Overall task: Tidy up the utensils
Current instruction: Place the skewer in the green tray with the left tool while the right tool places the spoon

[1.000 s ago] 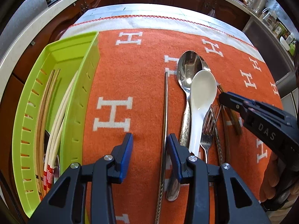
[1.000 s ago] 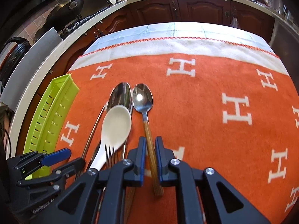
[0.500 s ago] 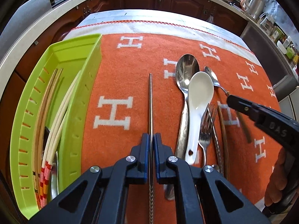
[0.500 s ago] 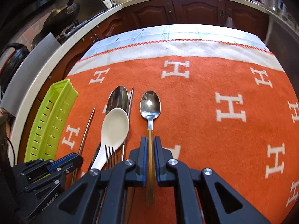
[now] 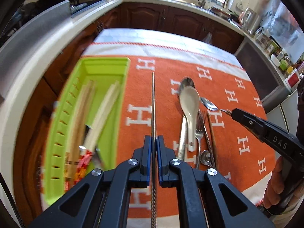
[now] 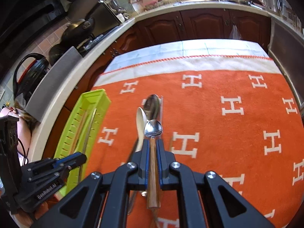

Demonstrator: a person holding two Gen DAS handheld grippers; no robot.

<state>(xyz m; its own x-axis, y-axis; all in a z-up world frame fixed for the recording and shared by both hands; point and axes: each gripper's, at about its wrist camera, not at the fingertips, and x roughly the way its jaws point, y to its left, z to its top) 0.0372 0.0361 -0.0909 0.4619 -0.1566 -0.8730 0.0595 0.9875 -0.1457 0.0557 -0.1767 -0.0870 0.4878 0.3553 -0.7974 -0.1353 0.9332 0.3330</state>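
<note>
My left gripper [image 5: 153, 142] is shut on a metal chopstick [image 5: 153, 102] and holds it lifted above the orange cloth, just right of the green tray [image 5: 57, 125]. The tray holds wooden and pale chopsticks [image 5: 98, 117]. My right gripper [image 6: 152, 146] is shut on a wooden-handled spoon [image 6: 153, 128], lifted above the pile. It also shows in the left wrist view [image 5: 230, 113]. On the cloth lie a white ceramic spoon [image 5: 189, 102], a large metal spoon [image 5: 187, 82], a fork [image 5: 199, 131] and other utensils.
The orange cloth with white H marks [image 6: 228, 129] covers the table. The green tray [image 6: 83, 121] lies at its left edge. Kitchen counter and dark cabinets [image 6: 199, 24] stand behind. The person's hand [image 5: 275, 186] is at the right.
Both grippers have risen, the left with the metal chopstick, the right with the wooden-handled spoon. The views tilted up and pulled back from the cloth.
</note>
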